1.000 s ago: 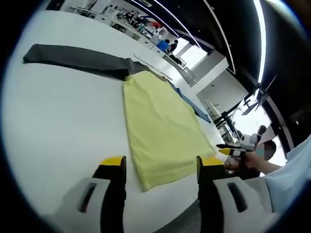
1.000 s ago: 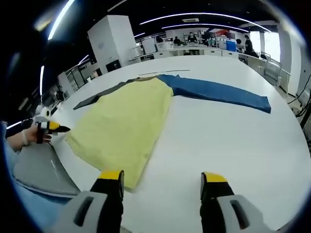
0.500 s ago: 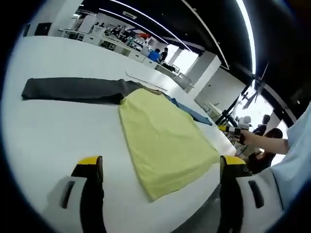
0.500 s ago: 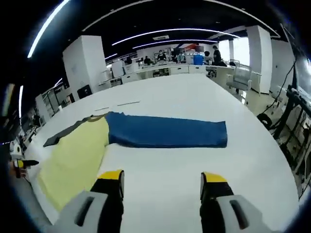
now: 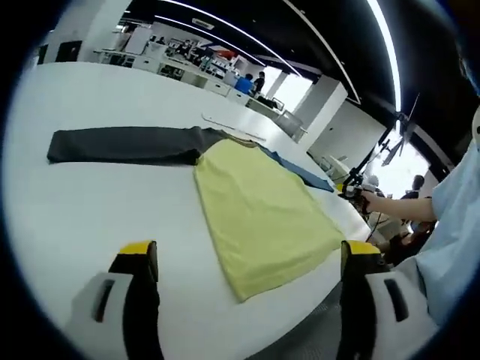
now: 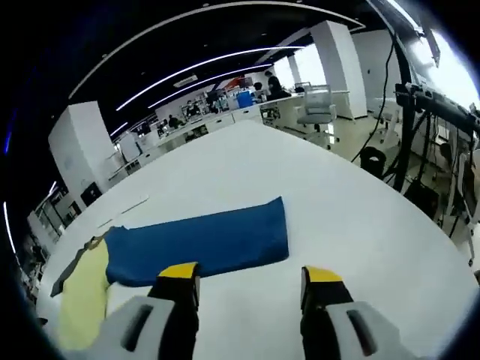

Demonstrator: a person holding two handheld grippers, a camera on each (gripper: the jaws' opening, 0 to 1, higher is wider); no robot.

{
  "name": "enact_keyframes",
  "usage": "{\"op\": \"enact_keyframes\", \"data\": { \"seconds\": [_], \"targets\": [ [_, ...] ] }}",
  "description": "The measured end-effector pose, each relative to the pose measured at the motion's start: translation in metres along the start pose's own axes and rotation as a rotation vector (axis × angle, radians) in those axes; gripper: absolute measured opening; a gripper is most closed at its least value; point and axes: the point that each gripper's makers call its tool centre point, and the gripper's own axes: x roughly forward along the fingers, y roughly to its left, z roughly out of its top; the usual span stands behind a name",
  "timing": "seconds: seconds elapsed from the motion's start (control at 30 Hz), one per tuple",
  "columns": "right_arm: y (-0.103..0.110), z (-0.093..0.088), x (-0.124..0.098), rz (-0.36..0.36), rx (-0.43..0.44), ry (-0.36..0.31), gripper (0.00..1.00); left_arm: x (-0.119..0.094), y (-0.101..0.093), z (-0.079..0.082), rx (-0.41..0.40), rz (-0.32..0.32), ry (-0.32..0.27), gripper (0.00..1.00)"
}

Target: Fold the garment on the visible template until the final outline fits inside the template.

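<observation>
A long-sleeved garment lies flat on the white table (image 5: pixel 90 202). Its yellow body (image 5: pixel 259 214) is in the middle, a dark grey sleeve (image 5: pixel 124 145) stretches left, and a blue sleeve (image 5: pixel 300 171) runs off to the far right. My left gripper (image 5: pixel 249 251) hovers open and wide over the near hem, holding nothing. In the right gripper view the blue sleeve (image 6: pixel 202 240) lies just beyond my open right gripper (image 6: pixel 250 274), with the yellow body (image 6: pixel 82 300) at lower left. A hand carries the right gripper (image 5: pixel 351 191) near the blue sleeve's end.
Thin pale lines (image 5: pixel 225 124) mark the table beyond the collar. A person's sleeve (image 5: pixel 450 225) fills the right side of the left gripper view. Office chairs and desks (image 6: pixel 315 105) stand past the table's far edge, and equipment stands (image 6: pixel 427 105) rise at right.
My left jaws have spread wider than a second ago. The right gripper has swung away from the yellow body toward the blue sleeve, which now lies close ahead of it.
</observation>
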Motion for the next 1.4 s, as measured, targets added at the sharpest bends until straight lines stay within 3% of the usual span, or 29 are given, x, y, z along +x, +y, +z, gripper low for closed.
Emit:
{"op": "enact_keyframes", "data": {
  "seconds": [0.33, 0.47, 0.57, 0.63, 0.77, 0.9, 1.0, 1.07, 1.2, 1.3, 1.4],
  "targets": [
    [0.002, 0.012, 0.012, -0.021, 0.098, -0.038, 0.35, 0.003, 0.002, 0.002, -0.029, 0.008, 0.024, 0.97],
    [-0.005, 0.017, 0.011, -0.042, 0.194, -0.064, 0.3, 0.005, 0.0, 0.0, -0.04, 0.001, 0.027, 0.96],
    [-0.026, 0.025, 0.021, -0.067, 0.257, -0.083, 0.14, 0.006, 0.0, -0.004, -0.05, 0.0, 0.023, 0.95],
    [-0.039, 0.029, 0.032, -0.053, 0.25, -0.076, 0.0, 0.006, -0.001, -0.007, -0.053, -0.001, 0.026, 0.95],
    [-0.046, 0.035, 0.041, -0.04, 0.221, -0.074, 0.0, 0.004, 0.001, -0.009, -0.056, 0.009, 0.023, 0.93],
    [-0.037, 0.049, 0.042, 0.016, 0.165, -0.082, 0.0, 0.002, 0.0, -0.006, -0.071, 0.006, -0.022, 0.91],
    [-0.021, 0.066, 0.041, 0.091, 0.129, -0.089, 0.0, 0.001, -0.002, -0.004, -0.086, -0.001, -0.06, 0.9],
    [0.022, 0.059, 0.023, 0.135, 0.106, -0.099, 0.0, 0.001, -0.003, -0.005, -0.086, -0.007, -0.067, 0.9],
    [0.08, 0.056, 0.006, 0.209, 0.027, -0.081, 0.0, 0.002, -0.006, -0.004, -0.081, -0.025, -0.082, 0.89],
    [0.108, 0.055, 0.002, 0.247, -0.024, -0.076, 0.0, 0.001, -0.006, -0.001, -0.08, -0.038, -0.103, 0.88],
    [0.134, 0.052, 0.0, 0.289, -0.024, -0.068, 0.0, -0.001, -0.009, 0.003, -0.069, -0.046, -0.12, 0.88]
  ]
}}
